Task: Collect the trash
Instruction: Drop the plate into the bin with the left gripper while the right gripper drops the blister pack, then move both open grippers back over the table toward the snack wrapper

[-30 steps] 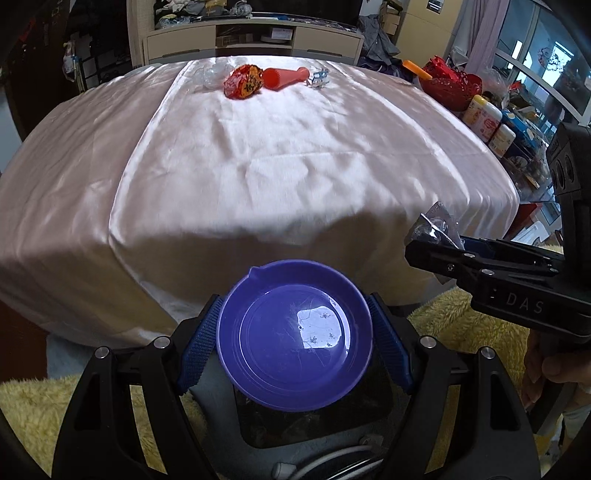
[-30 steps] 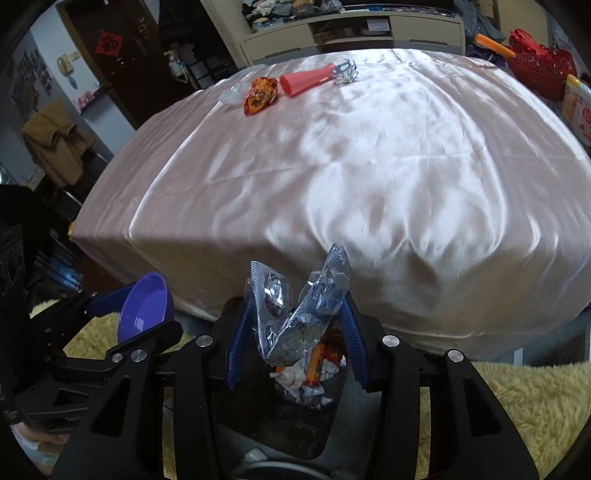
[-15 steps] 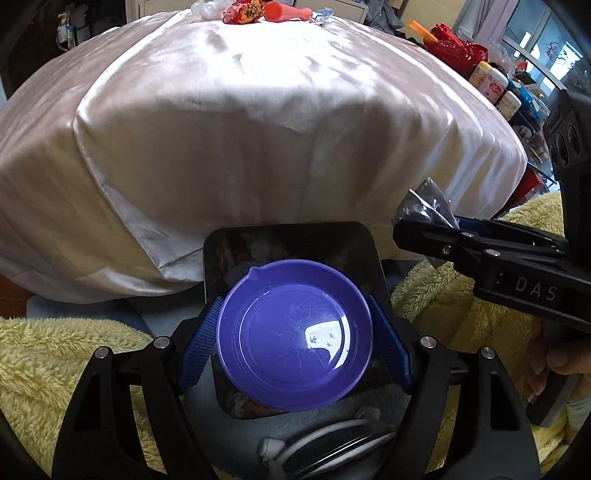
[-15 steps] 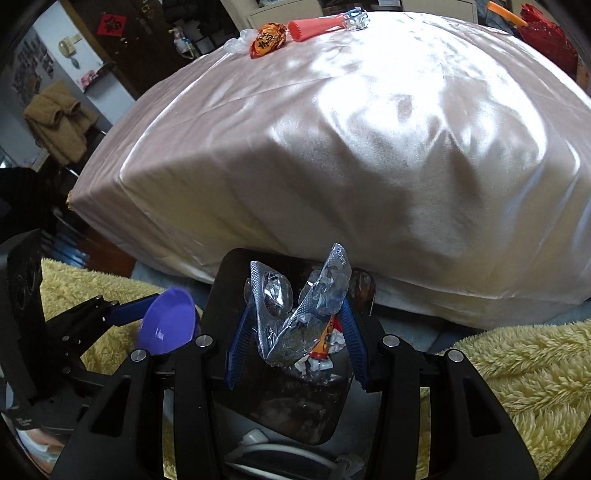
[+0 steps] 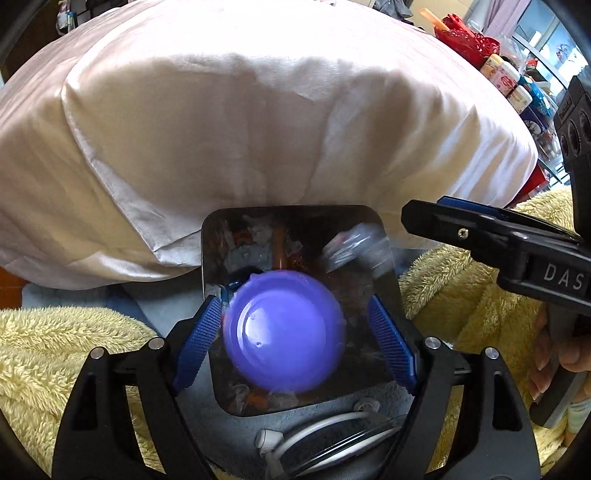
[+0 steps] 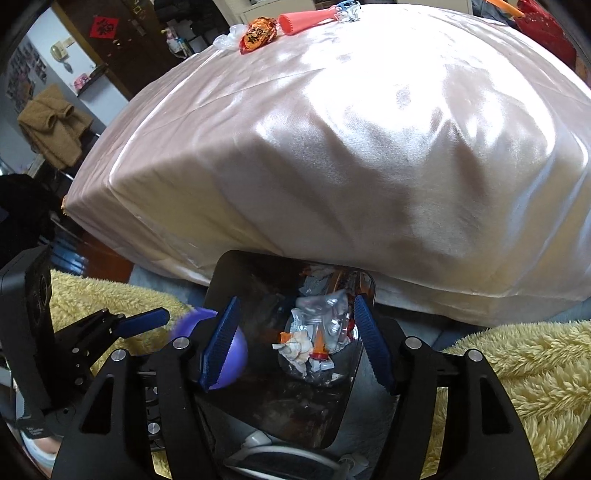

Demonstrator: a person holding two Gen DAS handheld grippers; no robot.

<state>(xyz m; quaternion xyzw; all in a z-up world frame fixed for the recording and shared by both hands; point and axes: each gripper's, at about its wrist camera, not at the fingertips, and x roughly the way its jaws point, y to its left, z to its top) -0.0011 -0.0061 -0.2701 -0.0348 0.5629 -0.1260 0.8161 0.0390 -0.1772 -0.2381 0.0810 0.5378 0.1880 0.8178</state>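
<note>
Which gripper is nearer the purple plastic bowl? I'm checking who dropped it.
Left. The left gripper frames the purple plastic bowl, its fingers open around it; the right gripper sits beside it.

Satin-draped table (image 6: 332,147), yellow fleece blanket (image 6: 517,369) below, dark door (image 6: 122,40) and cluttered shelves (image 5: 517,85) behind.

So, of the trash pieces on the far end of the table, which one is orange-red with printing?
The snack wrapper, lying between the clear plastic and the plain red tube.
</note>
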